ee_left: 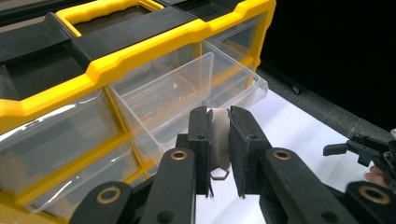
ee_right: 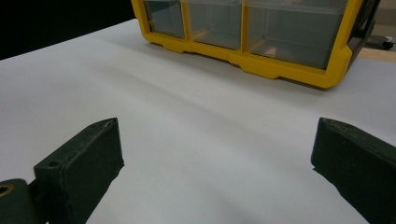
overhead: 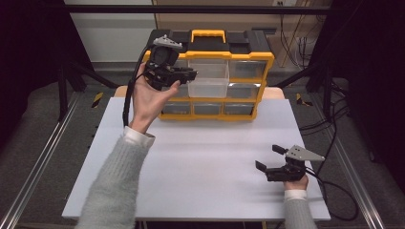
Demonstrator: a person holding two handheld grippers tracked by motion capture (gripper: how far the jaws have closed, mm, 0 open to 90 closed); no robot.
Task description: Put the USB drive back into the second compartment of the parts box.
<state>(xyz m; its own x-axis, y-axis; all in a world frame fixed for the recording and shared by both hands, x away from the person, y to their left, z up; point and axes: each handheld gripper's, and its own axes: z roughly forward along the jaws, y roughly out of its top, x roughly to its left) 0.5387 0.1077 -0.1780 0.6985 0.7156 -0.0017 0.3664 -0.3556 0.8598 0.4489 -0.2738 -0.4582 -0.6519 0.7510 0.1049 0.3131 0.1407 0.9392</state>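
small pale part (ee_left: 219, 140): being pinched between the pads of the left tool (ee_left: 219, 154), just in front of the open drawer
open drawer (overhead: 207, 76): sticking out of the yellow organizer (overhead: 260, 59), looking empty and waiting for the part
progress: part is lifted and arriving; dropping it in and closing are remaining
right tool (overhead: 268, 158): resting spread on the bench (overhead: 200, 157), well apart from the organizer

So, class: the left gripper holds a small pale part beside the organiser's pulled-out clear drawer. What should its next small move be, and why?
Probably carry the small pale part over the open clear drawer and lower it there before opening. The left gripper is shut on the part, held just short of the drawer's front edge, and the drawer looks empty. The right gripper rests open on the table, uninvolved.
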